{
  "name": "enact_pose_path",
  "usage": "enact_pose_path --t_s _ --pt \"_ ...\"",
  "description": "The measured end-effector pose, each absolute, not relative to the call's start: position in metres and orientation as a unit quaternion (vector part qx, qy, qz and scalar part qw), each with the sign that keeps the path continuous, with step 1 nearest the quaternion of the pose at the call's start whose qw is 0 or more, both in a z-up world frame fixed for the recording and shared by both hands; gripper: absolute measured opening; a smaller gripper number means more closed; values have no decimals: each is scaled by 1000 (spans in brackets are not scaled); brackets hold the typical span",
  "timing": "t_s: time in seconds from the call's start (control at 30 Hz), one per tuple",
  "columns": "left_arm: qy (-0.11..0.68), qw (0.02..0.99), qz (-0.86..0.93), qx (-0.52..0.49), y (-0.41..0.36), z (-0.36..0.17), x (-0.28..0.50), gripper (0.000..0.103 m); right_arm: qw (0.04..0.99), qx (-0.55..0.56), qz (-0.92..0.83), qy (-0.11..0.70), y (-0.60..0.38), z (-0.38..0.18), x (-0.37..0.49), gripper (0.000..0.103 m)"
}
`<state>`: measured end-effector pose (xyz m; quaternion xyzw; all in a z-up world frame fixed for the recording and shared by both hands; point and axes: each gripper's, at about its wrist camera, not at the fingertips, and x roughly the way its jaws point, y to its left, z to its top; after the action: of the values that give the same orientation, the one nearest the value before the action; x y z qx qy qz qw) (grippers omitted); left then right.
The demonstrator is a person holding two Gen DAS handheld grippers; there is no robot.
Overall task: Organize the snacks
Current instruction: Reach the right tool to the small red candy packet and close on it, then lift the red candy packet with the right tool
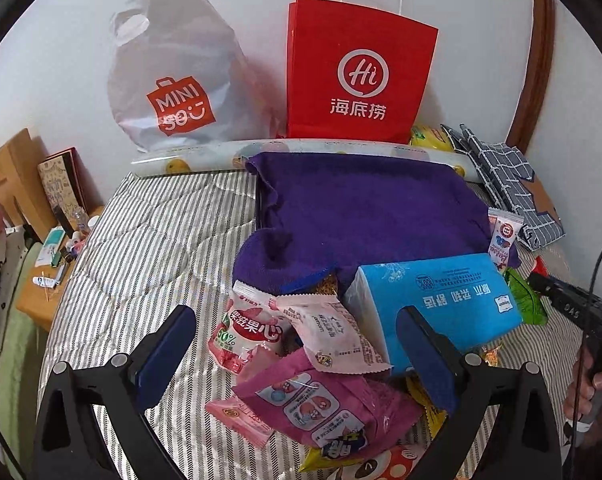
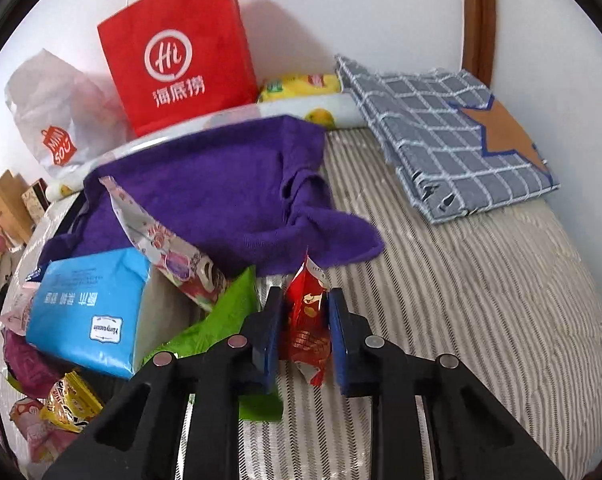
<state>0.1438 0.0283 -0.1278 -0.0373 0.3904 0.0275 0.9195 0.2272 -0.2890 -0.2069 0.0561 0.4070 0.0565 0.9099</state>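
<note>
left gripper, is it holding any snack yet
No, the left gripper fingers stand wide open above the pink snack packets.

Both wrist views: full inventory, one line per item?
Paper carrier bag: 1, red, against wall.
Plastic shopping bag: 1, grey-white, left of red bag.
Towel: 1, purple, mid-bed.
Tissue pack: 1, blue, on snack pile.
Checked folded cloth: 1, grey-blue, far right.
Small snack packet: 1, red, between right gripper's pads.
Pink snack packets: several, near left gripper.
Left gripper: open over the pile.
Right gripper: closed on the red packet.

Black gripper frames (image 2: 305,344), blue jaws, silver screws
</note>
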Motion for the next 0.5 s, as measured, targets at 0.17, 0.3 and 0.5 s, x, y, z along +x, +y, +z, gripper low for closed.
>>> enact_pose_path --t_s 0.17,0.3,0.5 --pt "386 921 22 -41 27 -124 138 100 918 64 52 389 -300 -190 208 21" --pt "381 923 19 -41 27 -120 126 100 923 73 47 376 -308 -174 182 21" --pt "372 926 17 -53 32 -114 106 100 919 75 94 377 -294 -167 147 21"
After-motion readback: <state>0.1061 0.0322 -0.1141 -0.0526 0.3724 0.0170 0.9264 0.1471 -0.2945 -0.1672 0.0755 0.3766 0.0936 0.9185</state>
